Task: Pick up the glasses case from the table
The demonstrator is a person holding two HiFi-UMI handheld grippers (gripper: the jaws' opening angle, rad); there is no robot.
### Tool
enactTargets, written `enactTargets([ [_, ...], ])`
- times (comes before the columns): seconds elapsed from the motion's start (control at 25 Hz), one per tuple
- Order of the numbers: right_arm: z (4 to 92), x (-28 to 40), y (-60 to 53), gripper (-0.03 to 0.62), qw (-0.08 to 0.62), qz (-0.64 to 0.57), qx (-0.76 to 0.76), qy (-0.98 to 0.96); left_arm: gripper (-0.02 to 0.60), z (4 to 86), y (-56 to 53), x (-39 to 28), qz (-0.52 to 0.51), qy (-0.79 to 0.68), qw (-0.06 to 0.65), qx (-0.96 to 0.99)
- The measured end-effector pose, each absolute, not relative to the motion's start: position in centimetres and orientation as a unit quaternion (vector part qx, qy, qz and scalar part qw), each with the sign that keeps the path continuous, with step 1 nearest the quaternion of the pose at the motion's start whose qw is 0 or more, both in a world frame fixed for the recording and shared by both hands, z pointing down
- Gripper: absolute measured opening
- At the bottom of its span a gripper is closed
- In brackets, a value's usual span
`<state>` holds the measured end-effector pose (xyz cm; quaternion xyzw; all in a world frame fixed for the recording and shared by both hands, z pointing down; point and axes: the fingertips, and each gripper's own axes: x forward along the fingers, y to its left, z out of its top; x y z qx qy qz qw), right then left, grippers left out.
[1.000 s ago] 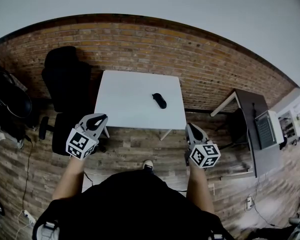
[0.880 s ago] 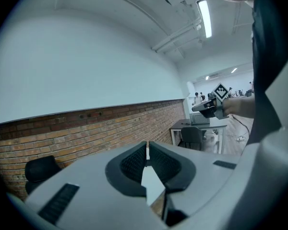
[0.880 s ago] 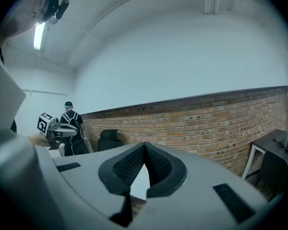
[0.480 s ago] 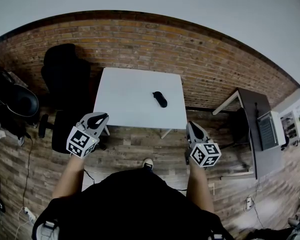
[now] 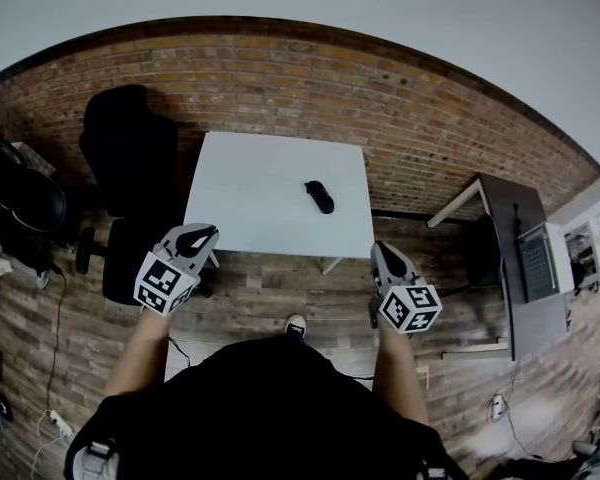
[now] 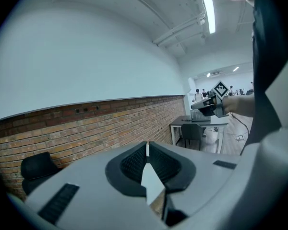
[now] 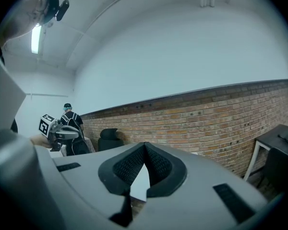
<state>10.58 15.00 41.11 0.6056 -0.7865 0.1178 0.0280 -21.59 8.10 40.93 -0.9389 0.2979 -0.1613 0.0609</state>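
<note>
The black glasses case [image 5: 319,197] lies on the right half of the white table [image 5: 250,208], seen in the head view. Both grippers hover over the wooden floor, short of the table's near edge. My left gripper [image 5: 202,235] is near the table's front left corner, jaws shut and empty [image 6: 147,145]. My right gripper [image 5: 381,254] hangs just off the front right corner, also shut with nothing in it [image 7: 144,145]. The case is well ahead of both and does not show in either gripper view. Each gripper view catches the other gripper to its side.
A black office chair [image 5: 130,163] stands left of the table against the brick wall [image 5: 400,118]. A dark desk [image 5: 515,258] with a laptop is at the right. A black bag [image 5: 20,198] sits far left. Cables lie on the wooden floor [image 5: 280,293].
Both grippers have edged slightly forward toward the table. Their jaws stay shut and the case has not moved.
</note>
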Motion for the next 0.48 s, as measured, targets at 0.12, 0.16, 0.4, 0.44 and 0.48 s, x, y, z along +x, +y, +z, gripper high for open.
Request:
enactTargets([
  [0.12,41.4,11.0,14.5,0.014,0.029,0.12,0.605,-0.787,0.025,41.3,7.7,-21.2,-0.164,0.299,0.058,-0.938],
  [0.16,41.5,11.1,14.4,0.014,0.03,0.12,0.604,-0.787,0.025,41.4,7.6,-21.1,-0.166,0.3,0.057,-0.938],
  [0.4,42.1,11.7,13.2,0.014,0.029,0.125,0.602,-0.788,0.025,42.0,6.5,-20.3,-0.168,0.302,0.058,-0.936],
  [0.44,42.2,11.8,13.1,0.014,0.03,0.127,0.601,-0.789,0.025,42.1,6.5,-20.2,-0.17,0.302,0.059,-0.936],
  [0.48,42.3,11.8,13.0,0.014,0.03,0.129,0.6,-0.789,0.025,42.2,6.4,-20.0,-0.172,0.301,0.06,-0.936],
])
